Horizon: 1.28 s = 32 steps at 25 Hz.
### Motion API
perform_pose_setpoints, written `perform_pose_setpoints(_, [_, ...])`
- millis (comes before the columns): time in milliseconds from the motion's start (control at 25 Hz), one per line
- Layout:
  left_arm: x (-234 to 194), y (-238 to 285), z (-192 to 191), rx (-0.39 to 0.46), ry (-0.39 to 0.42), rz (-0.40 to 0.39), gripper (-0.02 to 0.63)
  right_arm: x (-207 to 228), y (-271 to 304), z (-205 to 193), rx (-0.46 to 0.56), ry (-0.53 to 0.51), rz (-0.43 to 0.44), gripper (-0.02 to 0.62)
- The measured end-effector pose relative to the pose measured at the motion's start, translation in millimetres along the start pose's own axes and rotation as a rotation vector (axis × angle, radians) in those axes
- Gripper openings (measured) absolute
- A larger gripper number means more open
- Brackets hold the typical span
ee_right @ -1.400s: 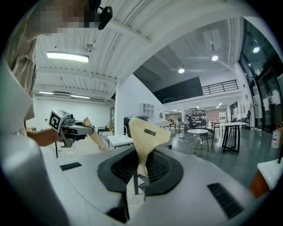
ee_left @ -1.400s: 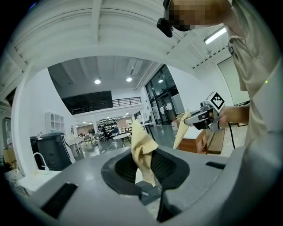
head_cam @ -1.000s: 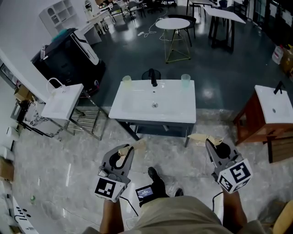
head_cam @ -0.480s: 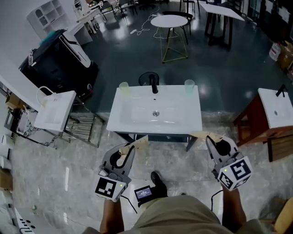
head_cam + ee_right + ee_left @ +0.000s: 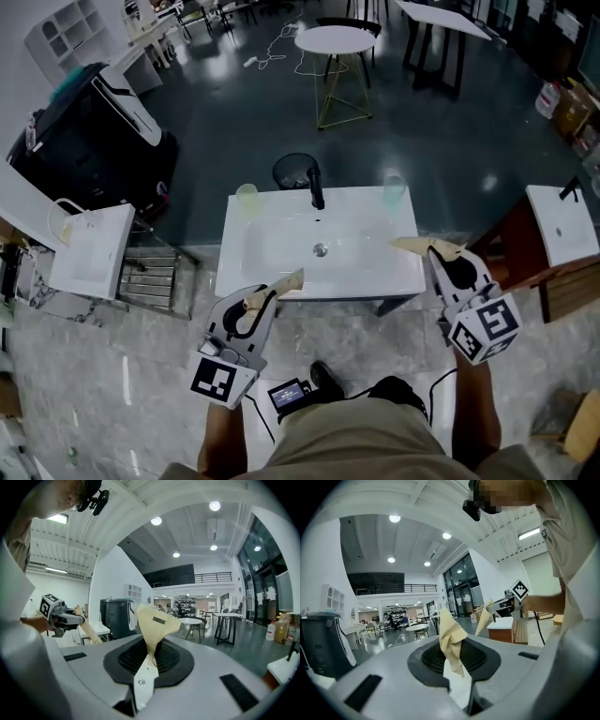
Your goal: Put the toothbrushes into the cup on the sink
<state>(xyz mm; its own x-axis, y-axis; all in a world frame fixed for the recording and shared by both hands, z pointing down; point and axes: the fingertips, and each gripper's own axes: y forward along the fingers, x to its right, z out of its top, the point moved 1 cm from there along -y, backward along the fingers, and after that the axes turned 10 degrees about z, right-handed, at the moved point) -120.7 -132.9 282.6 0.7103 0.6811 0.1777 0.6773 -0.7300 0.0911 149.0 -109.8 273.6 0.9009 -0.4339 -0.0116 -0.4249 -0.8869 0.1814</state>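
With left gripper [image 5: 265, 296] clamped on tan crinkle-edged wrapped toothbrush [image 5: 286, 281] and right gripper [image 5: 437, 251] pinching second tan toothbrush [image 5: 411, 245], steer over white rectangular sink [image 5: 272, 248] toward pale translucent cup [image 5: 394, 189] at two o'clock; tilt tips downward before loosening.

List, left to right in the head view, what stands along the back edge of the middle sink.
yellowish cup → black faucet → clear greenish cup
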Motion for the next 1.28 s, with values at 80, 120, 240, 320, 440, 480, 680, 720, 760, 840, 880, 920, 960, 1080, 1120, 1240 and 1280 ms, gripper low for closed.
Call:
perform_pose_setpoints(80, [-10, 12, -3, 0.004, -0.006, -0.007, 0.061, 12, 15, 2, -0.006, -0.007, -0.018, 0.031])
perform_pose_setpoints(120, [-13, 18, -4, 0.004, -0.013, -0.008, 0.061, 20, 21, 2, -0.011, -0.011, -0.025, 0.032])
perform_pose_setpoints(240, [-20, 38, -11, -0.02, -0.024, -0.006, 0.061, 50, 38, 0, -0.024, -0.018, -0.05, 0.031])
perform_pose_setpoints(320, [-22, 54, -17, -0.044, -0.022, 0.002, 0.061, 75, 49, -5, -0.031, -0.014, -0.063, 0.032])
perform_pose_setpoints(440, [-24, 80, -19, -0.065, -0.018, 0.03, 0.061, 113, 66, -18, -0.042, 0.013, -0.062, 0.031])
perform_pose_setpoints(480, [-25, 87, -19, -0.075, -0.021, 0.046, 0.061, 125, 73, -23, -0.048, 0.022, -0.055, 0.031])
perform_pose_setpoints(680, [-26, 130, -23, -0.134, -0.019, 0.104, 0.061, 187, 110, -47, -0.08, 0.038, -0.033, 0.031])
perform_pose_setpoints(720, [-26, 139, -25, -0.144, -0.019, 0.114, 0.061, 199, 117, -54, -0.087, 0.045, -0.03, 0.031])
perform_pose_setpoints(760, [-25, 148, -27, -0.153, -0.02, 0.123, 0.061, 211, 124, -62, -0.094, 0.051, -0.028, 0.031])
perform_pose_setpoints(840, [-24, 166, -34, -0.172, -0.02, 0.138, 0.061, 233, 138, -79, -0.111, 0.062, -0.023, 0.031])
perform_pose_setpoints(880, [-24, 174, -38, -0.182, -0.021, 0.142, 0.061, 243, 146, -87, -0.12, 0.066, -0.02, 0.031])
perform_pose_setpoints(920, [-23, 183, -42, -0.192, -0.022, 0.146, 0.061, 252, 153, -95, -0.131, 0.072, -0.017, 0.031])
perform_pose_setpoints(960, [-23, 190, -47, -0.203, -0.024, 0.148, 0.061, 259, 161, -104, -0.142, 0.078, -0.014, 0.031])
perform_pose_setpoints(1080, [-21, 209, -63, -0.236, -0.023, 0.15, 0.061, 279, 182, -131, -0.174, 0.1, -0.005, 0.032])
perform_pose_setpoints(1120, [-20, 213, -68, -0.248, -0.021, 0.15, 0.061, 284, 189, -140, -0.184, 0.107, -0.001, 0.032])
perform_pose_setpoints(1240, [-19, 228, -76, -0.262, -0.034, 0.166, 0.061, 296, 206, -166, -0.207, 0.129, 0.01, 0.032])
perform_pose_setpoints(1280, [-19, 231, -78, -0.265, -0.033, 0.168, 0.061, 299, 211, -174, -0.214, 0.137, 0.014, 0.032])
